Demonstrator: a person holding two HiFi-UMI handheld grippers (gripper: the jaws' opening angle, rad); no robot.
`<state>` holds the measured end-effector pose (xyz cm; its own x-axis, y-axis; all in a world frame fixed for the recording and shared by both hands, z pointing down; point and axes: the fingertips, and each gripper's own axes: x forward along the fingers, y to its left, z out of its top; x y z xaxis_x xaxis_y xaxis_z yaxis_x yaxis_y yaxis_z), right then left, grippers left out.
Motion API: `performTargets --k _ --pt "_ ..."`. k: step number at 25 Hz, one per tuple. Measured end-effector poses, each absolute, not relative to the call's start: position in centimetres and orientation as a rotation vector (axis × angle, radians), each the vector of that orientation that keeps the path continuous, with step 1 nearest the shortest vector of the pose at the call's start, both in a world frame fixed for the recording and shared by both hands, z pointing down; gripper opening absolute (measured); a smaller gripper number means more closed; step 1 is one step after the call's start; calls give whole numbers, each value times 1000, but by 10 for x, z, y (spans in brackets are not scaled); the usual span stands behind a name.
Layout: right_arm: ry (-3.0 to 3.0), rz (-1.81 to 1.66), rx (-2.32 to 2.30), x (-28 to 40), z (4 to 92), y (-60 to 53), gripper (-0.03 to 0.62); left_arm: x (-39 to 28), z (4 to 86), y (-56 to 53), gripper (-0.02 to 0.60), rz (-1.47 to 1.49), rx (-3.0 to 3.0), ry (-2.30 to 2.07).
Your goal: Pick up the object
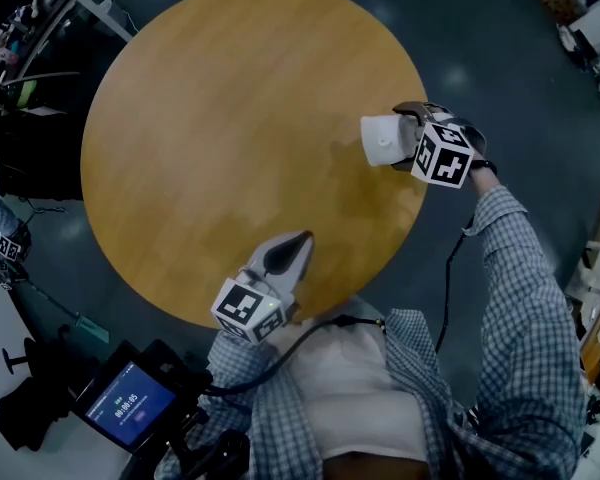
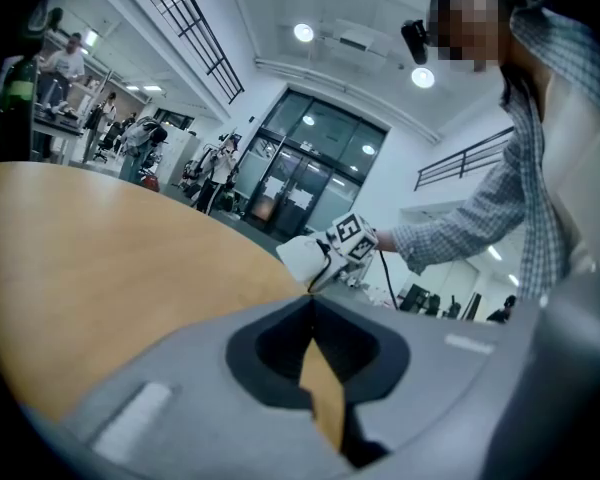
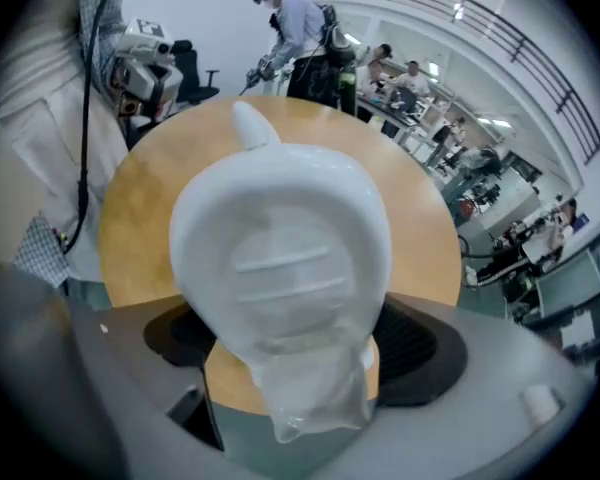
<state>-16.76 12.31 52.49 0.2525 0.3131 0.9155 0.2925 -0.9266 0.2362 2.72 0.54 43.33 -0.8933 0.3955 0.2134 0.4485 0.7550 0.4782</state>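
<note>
A round wooden table [image 1: 230,118] stands on a dark floor [image 1: 480,28], and both grippers work at the part of its rim nearest the person. The right gripper [image 1: 405,138] lies level at the table's right edge and reaches in over the wood. The right marker cube [image 1: 442,155] sits just outside the rim, above the floor. Its jaws stand spread wide, one on each side of the white object [image 1: 382,140], a rounded, bulb-like plastic piece just inside the table's right edge. The object fills the right gripper view. A small spout [image 3: 250,126] on it points toward the table's middle, and a clear, crumpled neck [image 3: 315,393] reaches back toward the gripper's body. Bare wood shows between that neck and one of the dark pads [image 3: 180,333]. I cannot tell whether the pads press the object's sides, nor whether it rests on the table. A faint shadow [image 1: 345,148] lies on the wood just beside it. The person's checked sleeve [image 1: 520,268] runs from this gripper away from the table. The left gripper [image 1: 302,238] is at the table's near edge, pointing in over the wood, well apart from the object. Its jaws are closed tip to tip, and a thin wedge of tabletop shows behind the tips. The left marker cube [image 1: 248,308] hangs just off the rim.
</note>
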Motion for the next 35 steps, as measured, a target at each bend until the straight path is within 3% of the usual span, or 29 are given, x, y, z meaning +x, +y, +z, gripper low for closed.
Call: performTargets --k 8,20,27,35 --pt "1254 1194 2843 -156 479 90 477 17 428 -4 -2 -773 -580 -2895" --pt "1898 -192 3032 -136 391 53 477 8 421 -4 -2 -733 -526 -2912" --pt "2047 -455 2982 -136 396 48 477 9 420 -1 -2 -718 -527 -2920" --pt "2051 -495 2983 -132 398 45 477 9 421 -3 -2 -708 -510 -2923"
